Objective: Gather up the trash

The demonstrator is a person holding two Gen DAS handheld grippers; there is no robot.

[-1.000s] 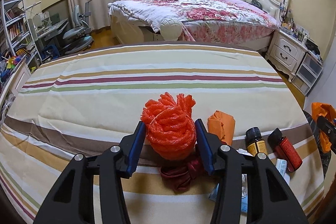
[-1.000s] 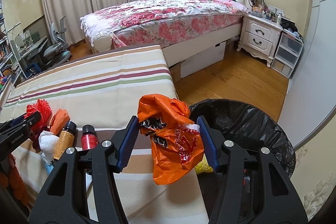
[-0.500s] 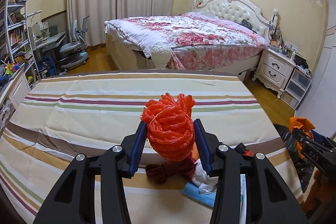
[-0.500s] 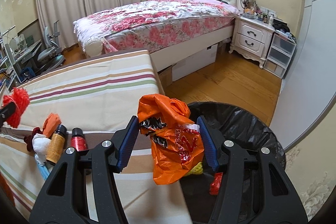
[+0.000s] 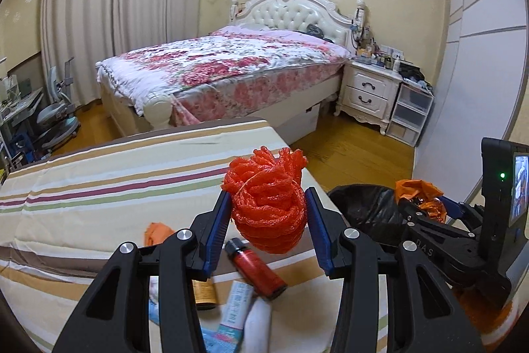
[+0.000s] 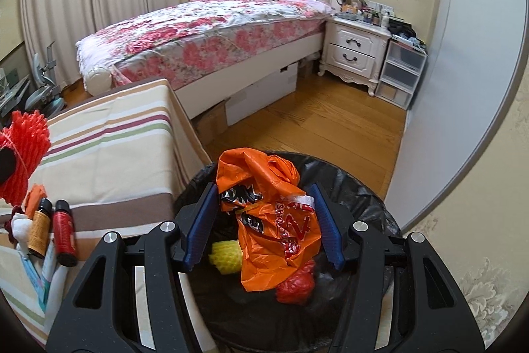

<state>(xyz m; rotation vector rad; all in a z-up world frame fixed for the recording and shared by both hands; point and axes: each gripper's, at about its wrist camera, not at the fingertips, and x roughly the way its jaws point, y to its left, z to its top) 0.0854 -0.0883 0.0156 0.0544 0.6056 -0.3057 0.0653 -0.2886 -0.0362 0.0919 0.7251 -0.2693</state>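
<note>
Right gripper point(image 6: 263, 225) is pinching a crumpled orange plastic bag point(image 6: 271, 220) right over the black-lined trash bin point(image 6: 370, 204), ready to drop. Left gripper point(image 5: 267, 222) squeezes a red foam net wad point(image 5: 267, 204) above the striped table point(image 5: 99, 184), bin at 3 o'clock, probably queued next.

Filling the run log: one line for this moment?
left gripper: holds red foam net | right gripper: holds orange plastic bag over black-lined bin

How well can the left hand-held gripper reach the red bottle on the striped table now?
Probably not yet: the left hand-held gripper is shut on the orange foam net, which fills its jaws. The red bottle lies uncovered just below, so the path itself looks free.
</note>
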